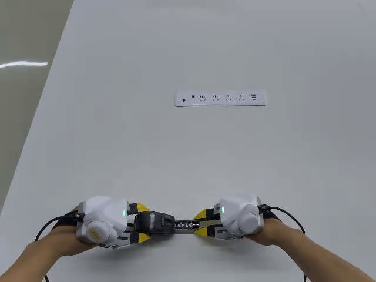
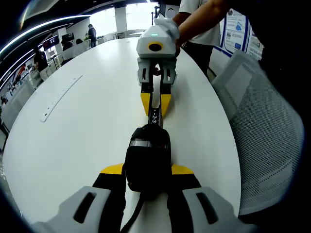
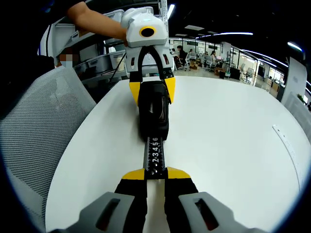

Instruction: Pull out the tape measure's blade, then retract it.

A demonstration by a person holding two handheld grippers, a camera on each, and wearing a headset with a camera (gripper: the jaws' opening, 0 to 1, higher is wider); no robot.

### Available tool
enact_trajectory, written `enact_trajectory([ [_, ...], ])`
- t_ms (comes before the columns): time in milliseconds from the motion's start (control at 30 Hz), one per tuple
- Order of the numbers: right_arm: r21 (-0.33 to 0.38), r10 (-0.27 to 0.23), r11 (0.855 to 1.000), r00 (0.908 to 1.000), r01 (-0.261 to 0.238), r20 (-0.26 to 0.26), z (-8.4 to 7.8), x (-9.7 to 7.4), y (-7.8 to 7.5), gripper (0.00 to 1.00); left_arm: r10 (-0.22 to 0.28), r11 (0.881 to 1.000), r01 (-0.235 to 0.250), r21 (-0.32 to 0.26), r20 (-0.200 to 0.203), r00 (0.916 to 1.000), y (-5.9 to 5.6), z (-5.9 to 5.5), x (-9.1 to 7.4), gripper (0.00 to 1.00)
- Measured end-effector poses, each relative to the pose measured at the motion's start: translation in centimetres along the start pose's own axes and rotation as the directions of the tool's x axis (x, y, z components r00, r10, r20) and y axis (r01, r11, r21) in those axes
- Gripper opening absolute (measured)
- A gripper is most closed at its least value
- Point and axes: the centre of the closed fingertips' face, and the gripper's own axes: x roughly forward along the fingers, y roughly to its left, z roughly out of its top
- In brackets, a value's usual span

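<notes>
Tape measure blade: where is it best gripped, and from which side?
Likely grip the blade at its free end, coming along its length from the side opposite the case. It runs straight out of the case, which the left gripper holds.

White bench (image 1: 117, 147) spans most of frame; grey-green floor (image 1: 23, 64) at L edge. White power strip (image 1: 220, 98) lies flat near bench ctr, well apart from both tongs. Near bottom edge: L tongs (image 1: 142, 223), yellow-tipped, jaws clamped on black tape measure (image 1: 155, 223). Short length of blade (image 1: 187, 225), markings visible, runs R from the housing to R tongs (image 1: 201, 224), jaws pinched on its end. Tongs face each other, tips near. One hand per unit: L hand (image 1: 61, 238), R hand (image 1: 273, 232). Black cable (image 1: 285, 211) loops behind R unit.
</notes>
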Motion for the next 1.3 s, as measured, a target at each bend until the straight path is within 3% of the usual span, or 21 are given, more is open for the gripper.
enact_trajectory([
  [1300,0.014,-0.012,1.0,0.9998,0.012,-0.013,-1.9,-2.6,-0.2,0.1,-0.003,1.0,0.003,-0.016,0.003,1.0,0.0,0.1,0.1,0.29],
])
